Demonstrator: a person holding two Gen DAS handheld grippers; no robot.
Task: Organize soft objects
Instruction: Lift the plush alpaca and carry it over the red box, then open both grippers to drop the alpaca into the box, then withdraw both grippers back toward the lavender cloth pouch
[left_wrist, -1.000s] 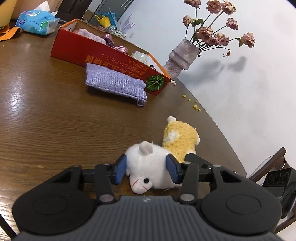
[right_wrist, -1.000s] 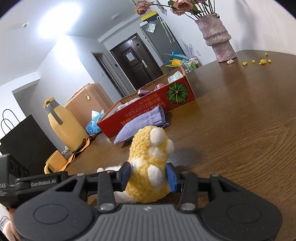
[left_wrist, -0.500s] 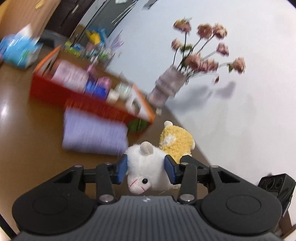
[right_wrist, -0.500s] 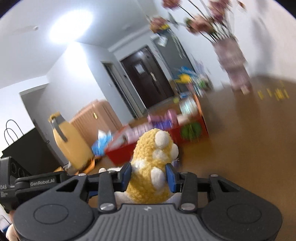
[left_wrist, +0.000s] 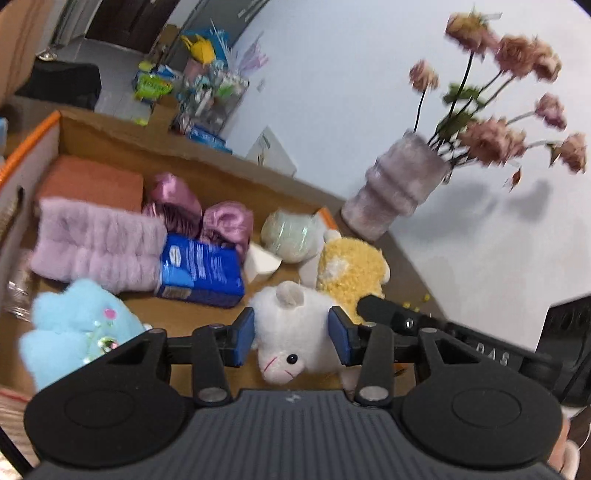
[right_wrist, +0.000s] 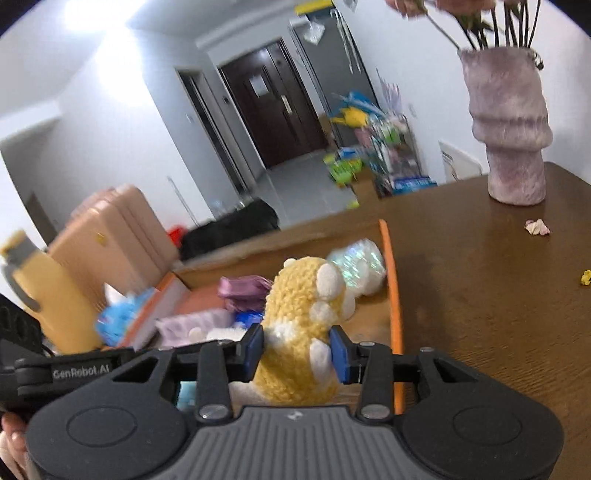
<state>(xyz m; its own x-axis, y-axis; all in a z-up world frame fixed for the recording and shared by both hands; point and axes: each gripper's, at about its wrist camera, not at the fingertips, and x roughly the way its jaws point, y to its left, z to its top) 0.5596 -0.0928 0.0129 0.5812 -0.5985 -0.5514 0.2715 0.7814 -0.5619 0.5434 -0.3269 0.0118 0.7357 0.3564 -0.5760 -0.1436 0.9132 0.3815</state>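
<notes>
Right now the left gripper (left_wrist: 291, 336) is clamped on the white head of the plush toy (left_wrist: 295, 325), its blue pads pressing in on either side just behind the ears, with the pink snout pointing back toward the camera. Just ahead and to the right of it, the right gripper (right_wrist: 297, 350) is clamped on the same toy's yellow woolly body (right_wrist: 303, 332), the white feet sticking out above and beside its pads. Both grippers hold the toy in the air over the cardboard box (left_wrist: 110, 125), above its open inside. Ahead and to the left of the left gripper, inside the box, lie a blue packet (left_wrist: 201, 271), a fluffy lilac band (left_wrist: 96, 243) with an orange-brown block (left_wrist: 92, 182) behind it, and two shiny purple bows (left_wrist: 199, 210). Close on that gripper's left sits a pale blue fluffy thing (left_wrist: 79, 321). Straight ahead, at the box's far end, rests a pale green ball in clear wrap (left_wrist: 291, 234). Beyond the box to the right, on the table (right_wrist: 480, 295), stands a mauve vase (right_wrist: 508, 125) of dried pink roses (left_wrist: 513, 92). Well to the left of the right gripper, off the table, stand a tan suitcase (right_wrist: 114, 236) and a yellow flask (right_wrist: 51, 295), both blurred.
</notes>
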